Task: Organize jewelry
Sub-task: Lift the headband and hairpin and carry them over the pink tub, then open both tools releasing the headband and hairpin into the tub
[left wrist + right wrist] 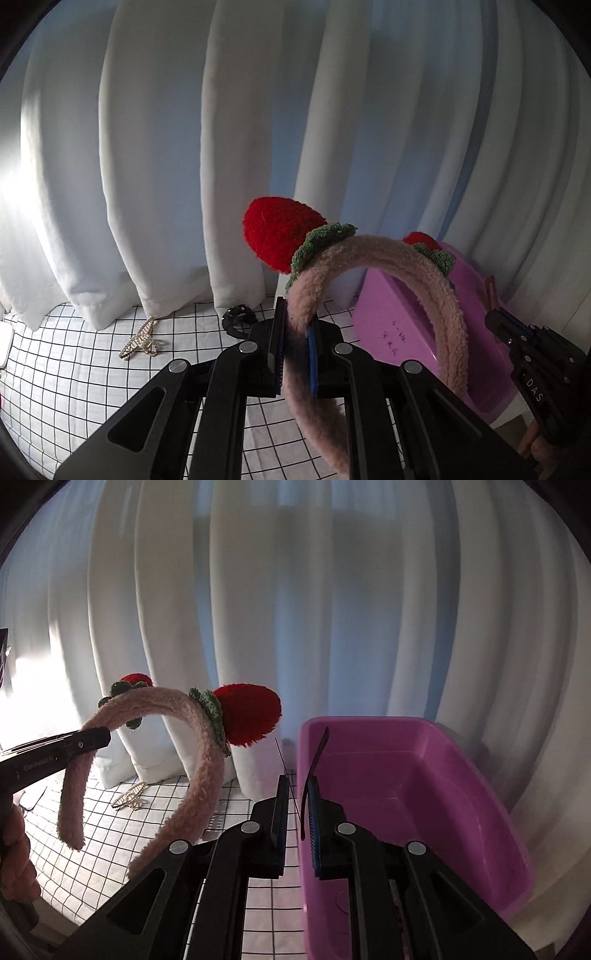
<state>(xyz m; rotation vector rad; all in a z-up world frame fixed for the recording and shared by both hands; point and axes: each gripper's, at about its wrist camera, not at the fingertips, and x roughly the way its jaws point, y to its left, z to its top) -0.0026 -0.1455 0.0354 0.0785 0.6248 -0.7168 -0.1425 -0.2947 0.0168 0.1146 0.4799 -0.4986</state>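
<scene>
A fluffy pink headband (424, 273) with two red strawberry pompoms (277, 229) hangs in the air, and my left gripper (297, 325) is shut on one of its legs. In the right wrist view the same headband (207, 760) arches at the left, with the left gripper (107, 736) clamped on it. My right gripper (297, 794) is shut on a thin dark red strip (318, 755) that sticks up over the near left corner of the purple bin (424, 738). The bin looks empty. In the left wrist view the right gripper (495, 317) hovers by the bin (391, 314).
A gold hair clip (142, 339) and a black hair accessory (238, 317) lie on the white grid-patterned cloth (92, 369) near the white curtain (166, 147). A white object (5, 343) sits at the far left edge. A person's hand (16, 856) grips the left tool.
</scene>
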